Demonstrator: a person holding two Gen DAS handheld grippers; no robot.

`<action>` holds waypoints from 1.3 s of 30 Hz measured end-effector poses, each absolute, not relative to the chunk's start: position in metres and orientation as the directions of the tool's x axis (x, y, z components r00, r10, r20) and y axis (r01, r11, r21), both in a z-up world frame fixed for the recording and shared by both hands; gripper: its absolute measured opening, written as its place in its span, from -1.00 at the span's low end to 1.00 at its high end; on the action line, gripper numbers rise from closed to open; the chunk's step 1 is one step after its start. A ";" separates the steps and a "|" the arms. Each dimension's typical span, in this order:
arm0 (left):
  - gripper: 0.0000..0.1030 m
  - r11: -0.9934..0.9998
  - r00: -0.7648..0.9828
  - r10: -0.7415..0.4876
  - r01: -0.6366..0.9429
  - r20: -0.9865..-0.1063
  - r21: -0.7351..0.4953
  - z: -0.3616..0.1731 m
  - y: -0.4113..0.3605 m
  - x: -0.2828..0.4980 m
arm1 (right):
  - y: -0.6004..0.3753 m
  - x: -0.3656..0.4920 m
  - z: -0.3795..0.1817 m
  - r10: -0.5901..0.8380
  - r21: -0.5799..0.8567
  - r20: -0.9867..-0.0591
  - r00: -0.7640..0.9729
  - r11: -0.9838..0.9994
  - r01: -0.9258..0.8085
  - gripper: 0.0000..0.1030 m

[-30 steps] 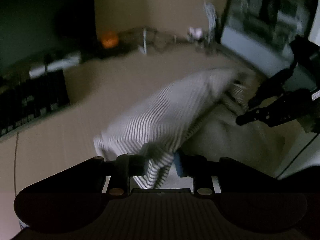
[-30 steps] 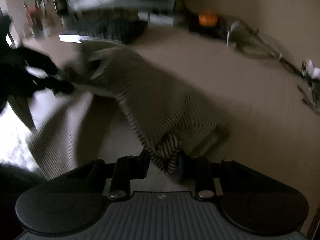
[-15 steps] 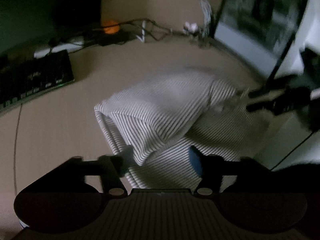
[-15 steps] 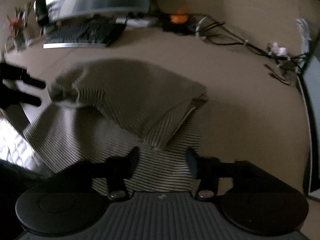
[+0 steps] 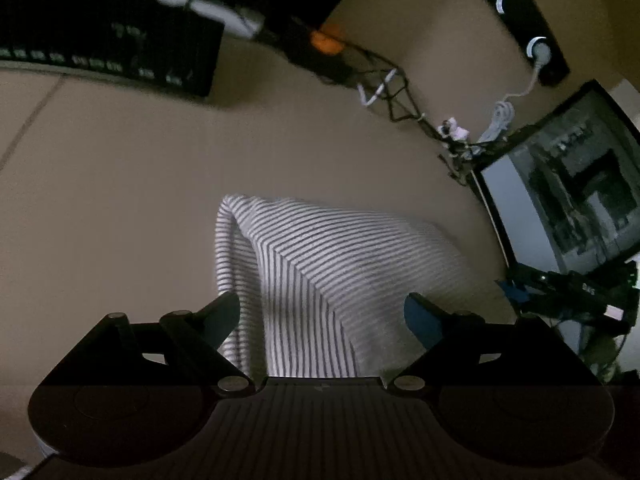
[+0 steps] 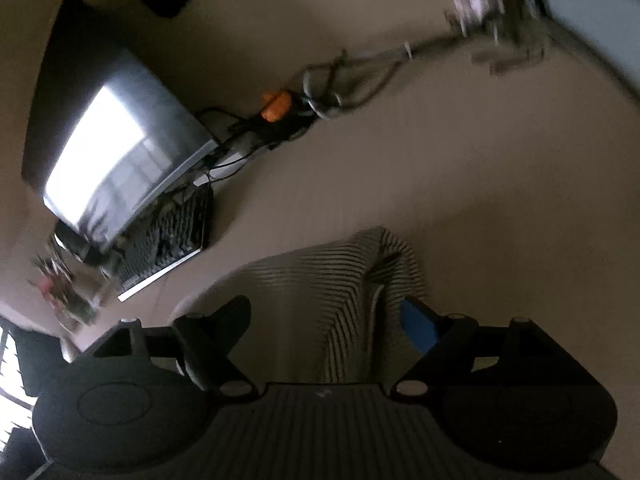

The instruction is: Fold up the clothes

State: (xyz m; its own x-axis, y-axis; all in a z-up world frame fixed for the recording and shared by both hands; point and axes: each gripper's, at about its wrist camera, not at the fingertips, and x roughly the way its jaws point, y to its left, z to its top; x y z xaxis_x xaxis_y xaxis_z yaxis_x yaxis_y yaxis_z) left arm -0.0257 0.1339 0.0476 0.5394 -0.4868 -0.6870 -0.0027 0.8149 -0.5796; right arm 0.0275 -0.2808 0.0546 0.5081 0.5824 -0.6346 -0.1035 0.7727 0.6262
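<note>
A striped grey-and-white garment [image 5: 340,272] lies folded over itself on the tan desk [image 5: 120,184]. My left gripper [image 5: 322,314] hovers open just above its near edge, with cloth showing between the spread fingers but not pinched. In the right wrist view the same striped garment [image 6: 332,280] lies below my right gripper [image 6: 326,318], which is also open and holds nothing. The right gripper [image 5: 568,292] appears dark at the right edge of the left wrist view, beside the garment.
A black keyboard [image 5: 108,56] sits at the far left and a lit monitor [image 6: 120,152] stands behind it. A second screen [image 5: 568,196] stands at the right. Tangled cables [image 5: 392,92] and an orange object [image 5: 328,40] line the back wall.
Both grippers were shut on the striped garment one second ago, carrying a fold across. They have since opened, let the cloth drop onto itself, and pulled back and tilted.
</note>
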 end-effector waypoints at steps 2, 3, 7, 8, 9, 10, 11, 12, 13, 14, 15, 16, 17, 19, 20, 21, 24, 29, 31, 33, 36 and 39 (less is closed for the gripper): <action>0.81 0.807 0.525 -0.494 -0.018 -0.692 -0.590 0.040 0.130 -0.014 | -0.273 0.044 0.040 0.616 0.660 -0.628 0.475 0.746 -0.094 0.60; 0.81 0.802 0.520 -0.500 -0.023 -0.693 -0.597 0.037 0.128 -0.005 | -0.269 0.052 0.034 0.632 0.671 -0.626 0.456 0.735 -0.098 0.60; 0.82 0.796 0.503 -0.508 -0.035 -0.699 -0.604 0.031 0.118 0.029 | -0.256 0.082 0.018 0.652 0.675 -0.640 0.407 0.730 -0.109 0.66; 0.82 0.809 0.501 -0.493 -0.036 -0.712 -0.586 0.032 0.115 0.041 | -0.256 0.090 0.017 0.650 0.672 -0.640 0.409 0.732 -0.113 0.66; 0.82 0.821 0.505 -0.480 -0.029 -0.717 -0.570 0.034 0.112 0.053 | -0.257 0.100 0.018 0.645 0.666 -0.639 0.418 0.736 -0.118 0.66; 0.82 0.828 0.518 -0.472 -0.020 -0.714 -0.561 0.038 0.110 0.067 | -0.258 0.110 0.020 0.641 0.661 -0.638 0.428 0.740 -0.124 0.66; 0.82 0.832 0.531 -0.465 -0.011 -0.709 -0.554 0.043 0.109 0.081 | -0.260 0.122 0.026 0.636 0.655 -0.630 0.446 0.744 -0.136 0.66; 0.82 0.829 0.549 -0.467 -0.001 -0.693 -0.559 0.050 0.109 0.093 | -0.261 0.133 0.033 0.632 0.646 -0.619 0.466 0.747 -0.154 0.66; 0.82 0.829 0.567 -0.469 0.018 -0.677 -0.560 0.057 0.109 0.103 | -0.261 0.142 0.040 0.626 0.630 -0.614 0.480 0.756 -0.180 0.66; 0.82 0.838 0.582 -0.463 0.043 -0.668 -0.544 0.065 0.109 0.110 | -0.258 0.148 0.045 0.613 0.597 -0.622 0.487 0.774 -0.212 0.66; 0.82 0.859 0.592 -0.444 0.066 -0.673 -0.508 0.070 0.109 0.113 | -0.256 0.153 0.051 0.600 0.562 -0.630 0.494 0.790 -0.244 0.66; 0.82 0.877 0.600 -0.425 0.088 -0.678 -0.472 0.074 0.108 0.116 | -0.254 0.158 0.055 0.587 0.528 -0.638 0.498 0.804 -0.272 0.66; 0.82 0.891 0.599 -0.409 0.098 -0.689 -0.443 0.075 0.109 0.115 | -0.253 0.161 0.053 0.581 0.511 -0.653 0.487 0.812 -0.284 0.66; 0.82 0.887 0.572 -0.419 0.094 -0.705 -0.451 0.067 0.115 0.111 | -0.256 0.165 0.043 0.595 0.538 -0.670 0.444 0.801 -0.260 0.66; 0.82 0.876 0.554 -0.438 0.087 -0.708 -0.474 0.060 0.118 0.108 | -0.258 0.165 0.037 0.606 0.565 -0.671 0.427 0.791 -0.236 0.66; 0.82 0.864 0.539 -0.456 0.078 -0.708 -0.497 0.054 0.121 0.106 | -0.258 0.165 0.032 0.617 0.586 -0.668 0.415 0.781 -0.217 0.66; 0.82 0.817 0.516 -0.510 0.041 -0.688 -0.576 0.037 0.126 0.105 | -0.256 0.163 0.020 0.655 0.641 -0.654 0.378 0.746 -0.181 0.45; 0.71 0.711 0.535 -0.623 0.083 -0.571 -0.698 0.045 0.125 0.105 | -0.253 0.158 0.018 0.660 0.654 -0.659 0.361 0.740 -0.158 -0.05; 0.76 0.744 0.540 -0.597 0.095 -0.594 -0.661 0.051 0.123 0.107 | -0.254 0.156 0.016 0.654 0.653 -0.661 0.368 0.743 -0.147 0.06; 0.77 0.810 0.516 -0.519 0.043 -0.681 -0.585 0.042 0.119 0.115 | -0.256 0.155 0.015 0.648 0.652 -0.663 0.374 0.746 -0.136 0.32; 0.44 0.851 0.488 -0.453 -0.012 -0.746 -0.524 0.026 0.110 0.120 | -0.249 0.154 0.015 0.667 0.671 -0.639 0.383 0.727 -0.146 0.31; -0.16 0.863 0.526 -0.443 0.032 -0.726 -0.503 0.041 0.100 0.116 | -0.247 0.144 0.020 0.644 0.636 -0.660 0.386 0.753 -0.169 -0.18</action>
State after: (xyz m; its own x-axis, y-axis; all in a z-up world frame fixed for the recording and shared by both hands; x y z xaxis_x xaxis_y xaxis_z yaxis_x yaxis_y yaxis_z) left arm 0.1160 0.1003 0.0411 0.5264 -0.4426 -0.7259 0.0317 0.8634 -0.5035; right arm 0.1437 -0.2467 0.0198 0.3861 0.6444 -0.6600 -0.1692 0.7528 0.6361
